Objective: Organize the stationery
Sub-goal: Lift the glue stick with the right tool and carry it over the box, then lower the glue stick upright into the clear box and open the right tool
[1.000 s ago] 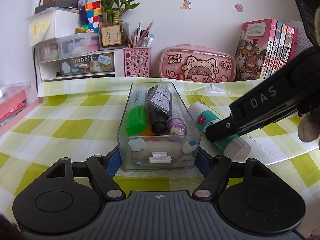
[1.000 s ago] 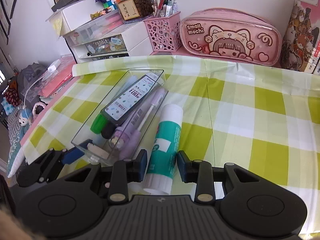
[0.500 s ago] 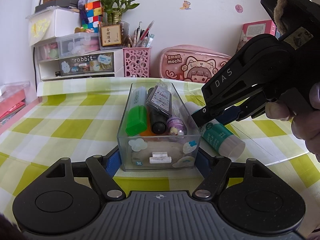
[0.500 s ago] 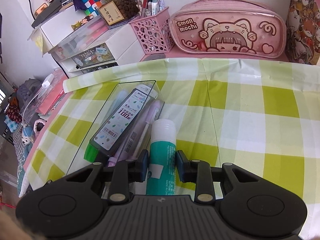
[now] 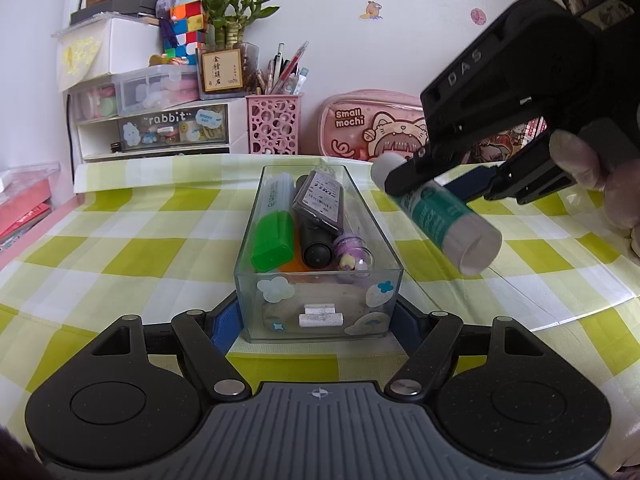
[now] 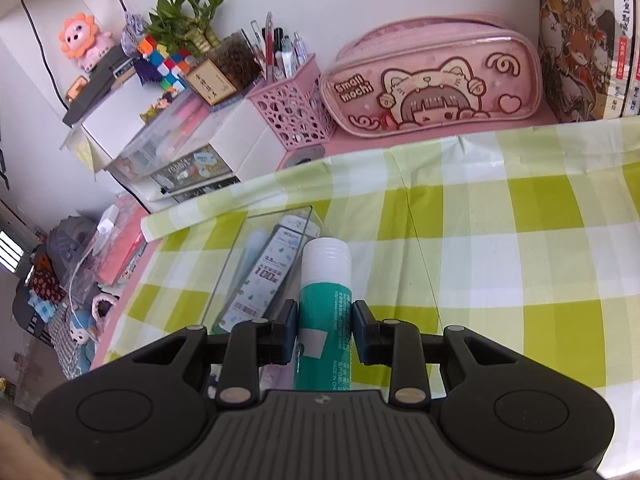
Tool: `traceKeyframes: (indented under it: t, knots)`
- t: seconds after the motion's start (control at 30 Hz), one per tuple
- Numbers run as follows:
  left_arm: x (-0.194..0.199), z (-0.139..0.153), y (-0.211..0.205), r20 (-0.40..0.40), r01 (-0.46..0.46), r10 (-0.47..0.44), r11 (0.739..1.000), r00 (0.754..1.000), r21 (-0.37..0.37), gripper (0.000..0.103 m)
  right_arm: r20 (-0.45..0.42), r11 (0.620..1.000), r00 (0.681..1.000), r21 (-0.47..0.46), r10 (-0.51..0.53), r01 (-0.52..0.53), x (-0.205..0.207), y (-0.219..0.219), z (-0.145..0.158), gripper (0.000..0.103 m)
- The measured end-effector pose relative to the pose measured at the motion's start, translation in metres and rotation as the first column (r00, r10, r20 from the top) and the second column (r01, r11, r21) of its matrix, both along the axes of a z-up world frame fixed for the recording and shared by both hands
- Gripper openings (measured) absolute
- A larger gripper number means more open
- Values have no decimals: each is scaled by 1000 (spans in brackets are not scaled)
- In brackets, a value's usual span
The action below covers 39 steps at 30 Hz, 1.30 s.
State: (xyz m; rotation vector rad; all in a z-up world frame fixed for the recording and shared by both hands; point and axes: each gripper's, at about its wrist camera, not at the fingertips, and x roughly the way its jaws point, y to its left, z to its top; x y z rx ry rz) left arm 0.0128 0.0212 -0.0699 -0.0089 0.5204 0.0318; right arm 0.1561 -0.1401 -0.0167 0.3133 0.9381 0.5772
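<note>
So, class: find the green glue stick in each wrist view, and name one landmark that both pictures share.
Left wrist view: the glue stick is right of centre, tilted in the air beside the clear box, clamped in the right gripper.
Right wrist view: low centre, between that gripper's fingers.
Shared landmark: the pink pencil case.

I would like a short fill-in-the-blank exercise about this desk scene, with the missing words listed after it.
1. The right gripper is shut on a ____ stick.
2. The left gripper clamps the near end of a clear ____.
3. The highlighter lying in that container has a ____ cap.
4. The pencil case by the wall reads "Small ____".

Missing words: glue; box; green; mochi
</note>
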Motion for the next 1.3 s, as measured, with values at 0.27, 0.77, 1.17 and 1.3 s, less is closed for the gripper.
traceKeyframes:
  t: [0.27, 0.77, 1.17, 1.3]
  knots:
    - [0, 0, 0, 0, 0, 0, 1000, 1000, -1, 74, -33, 997, 999, 69, -24, 26, -1, 20, 9, 43]
    - [0, 0, 0, 0, 0, 0, 1000, 1000, -1, 74, -64, 991, 990, 47, -126, 129, -1, 39, -1, 43]
    - [0, 0, 0, 0, 0, 0, 1000, 1000, -1, 74, -34, 992, 992, 39, -119, 120, -4, 38, 4, 45]
    - [0, 0, 0, -1, 2, -2, 1000, 1000, -1, 74, -25, 992, 993, 38, -116, 117, -5, 35, 7, 45]
